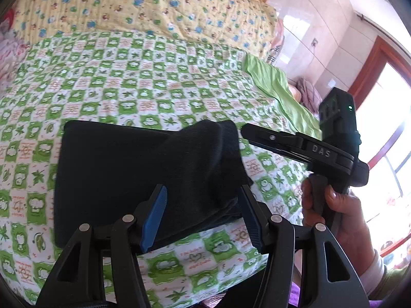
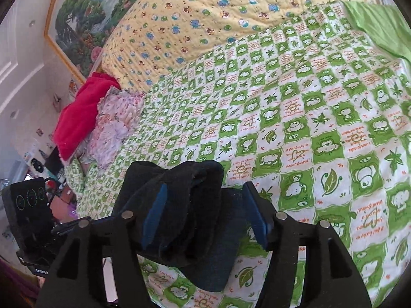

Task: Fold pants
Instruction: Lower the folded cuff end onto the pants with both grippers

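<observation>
The dark navy knit pants (image 1: 133, 179) lie folded into a compact rectangle on the near part of the bed, on the green-and-white checked cartoon bedsheet (image 1: 128, 82), and one end, a ribbed cuff or waistband, humps up on the right of the bundle. The left tool (image 1: 203, 218) hovers just over the near edge with its blue pads spread wide, holding nothing. Off to the right, the right tool (image 1: 246, 132) points its tip right at that raised end; from the side its jaws look close together, but in its own camera the right tool (image 2: 208, 218) shows the pads standing well apart with dark cloth bunched between them. Whether the cloth is pinched or only lying between the pads, I cannot tell.

This looks like the last fold or a final tidy. To do it well, the raised end wants carrying over low and flat, laid square on the rectangle, while the left tool pins the near edge so the stack does not slide on the sheet. Knit cloth is soft and will sag, so a deep bite beats a tip pinch.

Hard to read here: the dark fabric swallows its own creases, so the layer count is anyone's guess. The tool bodies cover the bundle's near edge in both views. The yellow quilted blanket with small animal prints (image 1: 154, 2) sits far back, well apart.
</observation>
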